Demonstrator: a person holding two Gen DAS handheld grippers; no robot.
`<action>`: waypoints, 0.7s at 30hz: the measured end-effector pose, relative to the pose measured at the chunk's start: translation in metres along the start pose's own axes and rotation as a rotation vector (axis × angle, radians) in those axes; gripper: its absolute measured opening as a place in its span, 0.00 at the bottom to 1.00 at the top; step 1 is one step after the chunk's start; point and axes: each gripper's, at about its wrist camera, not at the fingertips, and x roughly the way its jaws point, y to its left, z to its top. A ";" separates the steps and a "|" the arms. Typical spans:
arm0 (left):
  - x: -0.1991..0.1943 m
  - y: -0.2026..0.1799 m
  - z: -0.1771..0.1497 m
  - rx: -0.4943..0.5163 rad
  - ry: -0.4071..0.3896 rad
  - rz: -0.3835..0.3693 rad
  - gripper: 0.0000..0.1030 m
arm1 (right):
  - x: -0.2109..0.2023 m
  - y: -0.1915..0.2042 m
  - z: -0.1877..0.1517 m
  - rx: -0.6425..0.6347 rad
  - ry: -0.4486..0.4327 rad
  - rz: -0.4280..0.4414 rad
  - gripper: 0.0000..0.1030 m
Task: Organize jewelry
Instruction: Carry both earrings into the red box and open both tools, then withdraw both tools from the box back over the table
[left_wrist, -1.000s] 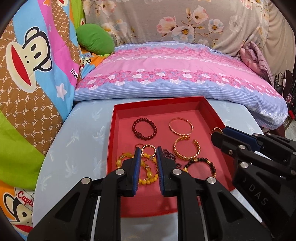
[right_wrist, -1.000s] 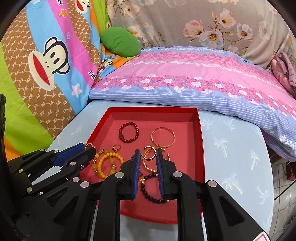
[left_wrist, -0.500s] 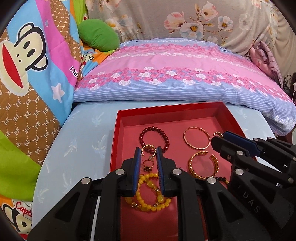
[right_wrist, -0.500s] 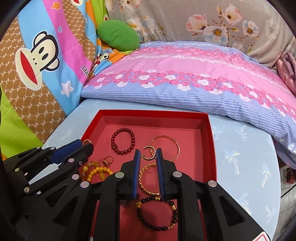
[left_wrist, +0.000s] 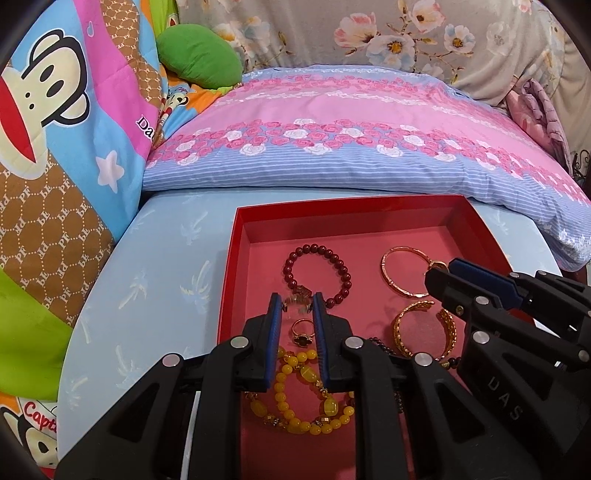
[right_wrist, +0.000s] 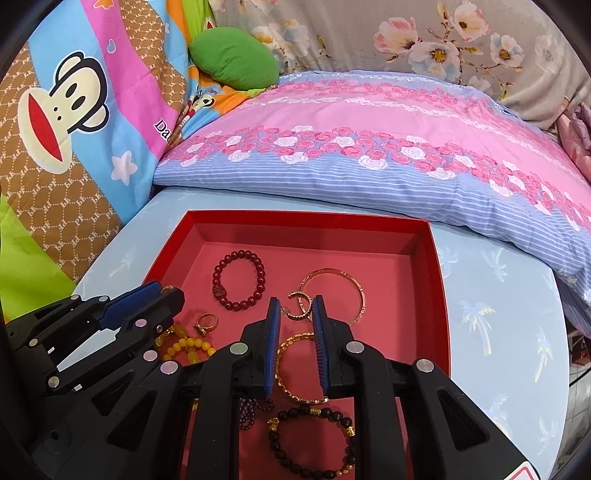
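A red tray (left_wrist: 347, 202) on the blue cloth holds the jewelry. My left gripper (left_wrist: 296, 300) is shut on a small gold ring (left_wrist: 291, 301), held above a dark red bead bracelet (left_wrist: 345, 271). Under its fingers lie a dark-stone ring (left_wrist: 303, 338) and a yellow bead bracelet (left_wrist: 295, 424). My right gripper (right_wrist: 296, 304) is shut on a gold crescent earring (right_wrist: 295, 316), just left of a thin gold bangle (right_wrist: 360, 299) and above a gold open cuff (right_wrist: 282, 369). A black bead bracelet (right_wrist: 280, 446) lies nearest the tray's front.
A pink and blue flowered pillow (left_wrist: 332, 140) lies right behind the tray. A monkey-print quilt (left_wrist: 55, 147) rises at the left, with a green cushion (left_wrist: 199, 55) above it. Pale blue cloth (right_wrist: 498, 314) is bare to the right of the tray.
Both grippers have moved forward and lower over the tray, so the jewelry now lies nearer under their fingers. Each has kept its small gold piece between its tips.
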 end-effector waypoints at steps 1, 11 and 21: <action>0.000 0.000 0.000 0.000 -0.002 0.005 0.20 | -0.001 0.000 0.000 0.001 -0.001 -0.001 0.18; -0.019 0.001 -0.009 -0.005 -0.015 0.040 0.45 | -0.023 0.002 -0.012 -0.004 -0.021 -0.050 0.33; -0.054 0.000 -0.029 -0.011 -0.029 0.057 0.62 | -0.063 -0.010 -0.034 0.039 -0.045 -0.083 0.57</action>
